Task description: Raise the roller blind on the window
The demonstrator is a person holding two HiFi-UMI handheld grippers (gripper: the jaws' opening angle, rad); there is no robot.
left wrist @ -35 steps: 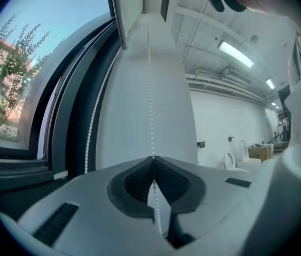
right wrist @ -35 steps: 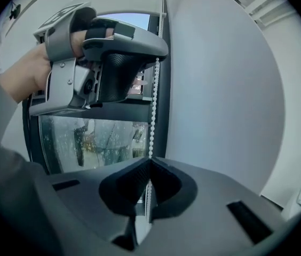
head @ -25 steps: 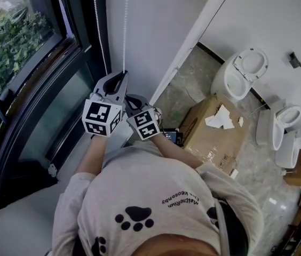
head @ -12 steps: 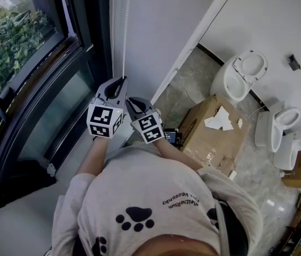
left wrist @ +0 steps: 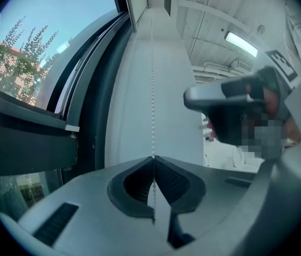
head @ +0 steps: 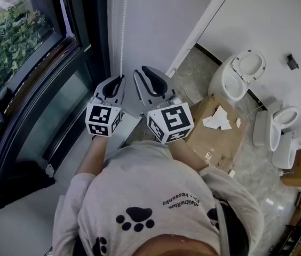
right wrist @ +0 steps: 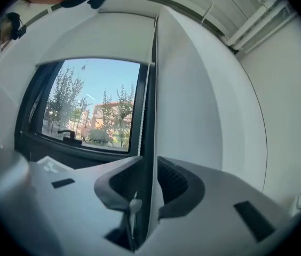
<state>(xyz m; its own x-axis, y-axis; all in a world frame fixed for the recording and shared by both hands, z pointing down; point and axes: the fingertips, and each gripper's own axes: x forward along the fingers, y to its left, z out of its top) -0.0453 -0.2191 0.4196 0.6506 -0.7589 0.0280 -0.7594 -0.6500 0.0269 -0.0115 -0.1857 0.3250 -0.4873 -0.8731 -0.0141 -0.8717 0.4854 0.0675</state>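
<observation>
The blind's white bead chain (head: 123, 31) hangs down the white wall beside the dark window frame (head: 70, 52). My left gripper (head: 122, 78) is shut on the chain; in the left gripper view the chain (left wrist: 152, 89) runs straight down into its closed tips (left wrist: 153, 158). My right gripper (head: 146, 73) is held higher, just right of the chain. Its jaws have just been opening and stand apart, with nothing pressed between the pads. In the right gripper view the right gripper (right wrist: 149, 163) faces the window frame's edge, and a thin chain (right wrist: 142, 105) hangs there.
Behind me on the stone floor sit a cardboard box (head: 214, 129) and several white toilets (head: 241, 73). The window (right wrist: 94, 105) looks out on trees and buildings. A white wall corner (head: 198, 28) runs down to the right of the grippers.
The right gripper has let go, risen well above its earlier place beside the left gripper, and opened its jaws. The left gripper has stayed shut on the chain and sunk slightly.
</observation>
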